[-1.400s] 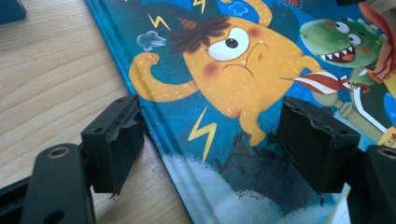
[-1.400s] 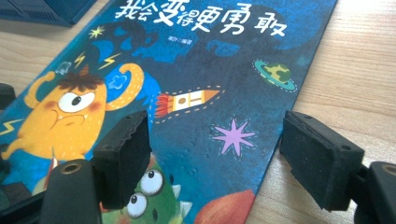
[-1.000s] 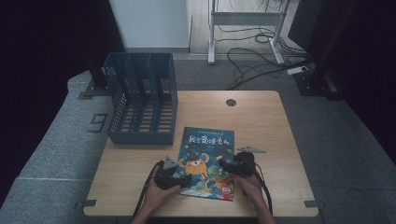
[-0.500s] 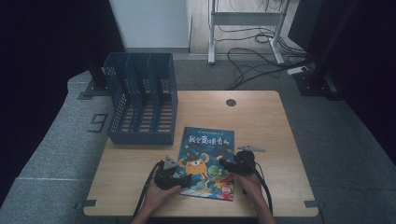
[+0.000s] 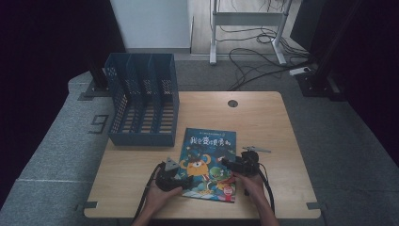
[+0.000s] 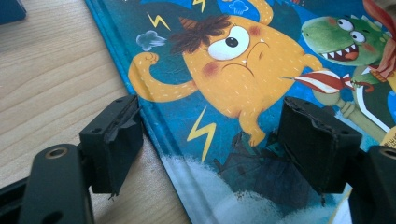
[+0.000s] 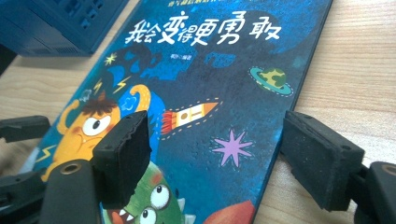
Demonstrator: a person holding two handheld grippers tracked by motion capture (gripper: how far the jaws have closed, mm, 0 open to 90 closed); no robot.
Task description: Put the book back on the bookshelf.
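Nothing has moved since the earlier frames: both hands and the picture book (image 5: 208, 165) sit where they were.

Book lies flat on the wooden worktop (image 5: 263, 117), cover up, near the person's edge, title end pointing away. Blue file rack (image 5: 142, 101) stands at the far left of the worktop, well apart from the book's near end, close to its far left corner.

Left tongs (image 5: 181, 176) sit low over the book's left edge, near the bottom corner. In the left gripper view the jaws stand wide apart: one pad (image 6: 114, 140) over bare wood just beside the spine edge, the other over the cover by the orange monster. Nothing pinched between them; the book edge lies in the gap.

Right tongs (image 5: 229, 165) sit at the book's right edge. In the right gripper view they are also spread wide: one pad (image 7: 123, 149) over the cover above the green dinosaur, the other over wood just outside the right edge. No grip on the book; can't tell whether the pads touch the surface.
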